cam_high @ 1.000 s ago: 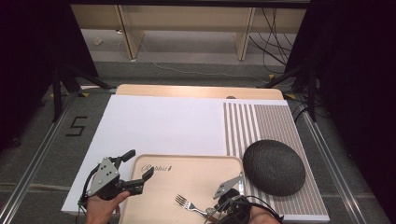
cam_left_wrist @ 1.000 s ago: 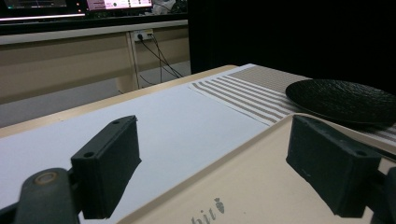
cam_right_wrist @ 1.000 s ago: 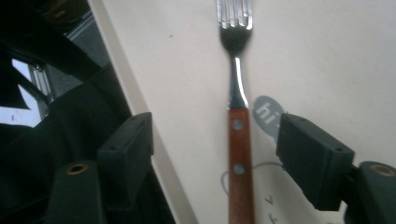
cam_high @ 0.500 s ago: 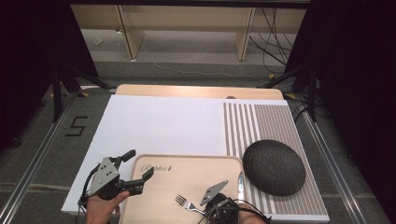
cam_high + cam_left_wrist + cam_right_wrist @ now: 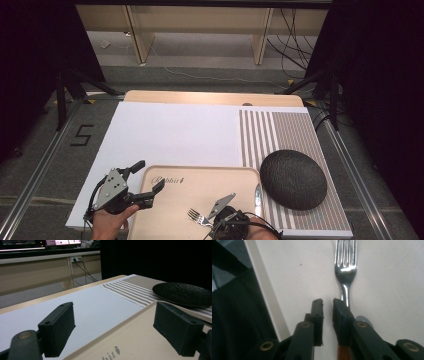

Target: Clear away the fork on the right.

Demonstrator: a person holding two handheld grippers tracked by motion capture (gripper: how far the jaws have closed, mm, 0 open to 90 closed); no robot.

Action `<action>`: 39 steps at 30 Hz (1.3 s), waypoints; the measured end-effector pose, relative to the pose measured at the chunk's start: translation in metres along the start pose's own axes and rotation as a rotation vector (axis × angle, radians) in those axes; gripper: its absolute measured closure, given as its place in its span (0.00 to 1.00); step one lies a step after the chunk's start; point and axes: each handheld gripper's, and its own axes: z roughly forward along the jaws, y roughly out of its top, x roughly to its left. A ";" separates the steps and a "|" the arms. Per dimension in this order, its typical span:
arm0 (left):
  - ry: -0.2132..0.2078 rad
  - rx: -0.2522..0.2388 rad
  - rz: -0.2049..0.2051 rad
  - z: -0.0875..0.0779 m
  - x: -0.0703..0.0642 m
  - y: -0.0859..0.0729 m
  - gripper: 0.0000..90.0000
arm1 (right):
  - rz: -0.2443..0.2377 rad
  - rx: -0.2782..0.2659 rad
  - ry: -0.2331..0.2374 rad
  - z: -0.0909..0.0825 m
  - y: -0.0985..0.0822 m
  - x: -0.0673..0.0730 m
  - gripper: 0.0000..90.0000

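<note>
The fork (image 5: 346, 267) lies on the tray (image 5: 190, 192), at its near edge. The right tongs (image 5: 327, 305) have just been closing; a narrow gap is left between the jaws, with nothing gripped, and the fork's neck is seen just past the right jaw. The left tongs (image 5: 120, 325) are held wide open over the tray's left rim.

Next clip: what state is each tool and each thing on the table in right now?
left tool: open, astride the tray rim.
right tool: jaws just closing, narrow gap, nothing between.
fork: flat on the tray, beside one jaw, ungripped.
black plate: empty, on the striped mat.
</note>
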 end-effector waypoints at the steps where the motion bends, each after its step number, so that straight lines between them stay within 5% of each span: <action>1: 0.001 0.001 0.001 0.000 0.000 0.000 0.18 | -0.006 0.006 -0.015 0.001 0.000 0.001 0.89; 11: 0.006 0.009 0.001 -0.001 0.000 0.001 0.18 | -0.048 0.029 -0.083 0.005 0.001 0.002 1.00; 39: 0.005 0.009 0.004 -0.002 0.000 0.001 0.18 | 0.017 0.041 -0.163 -0.009 -0.009 -0.024 1.00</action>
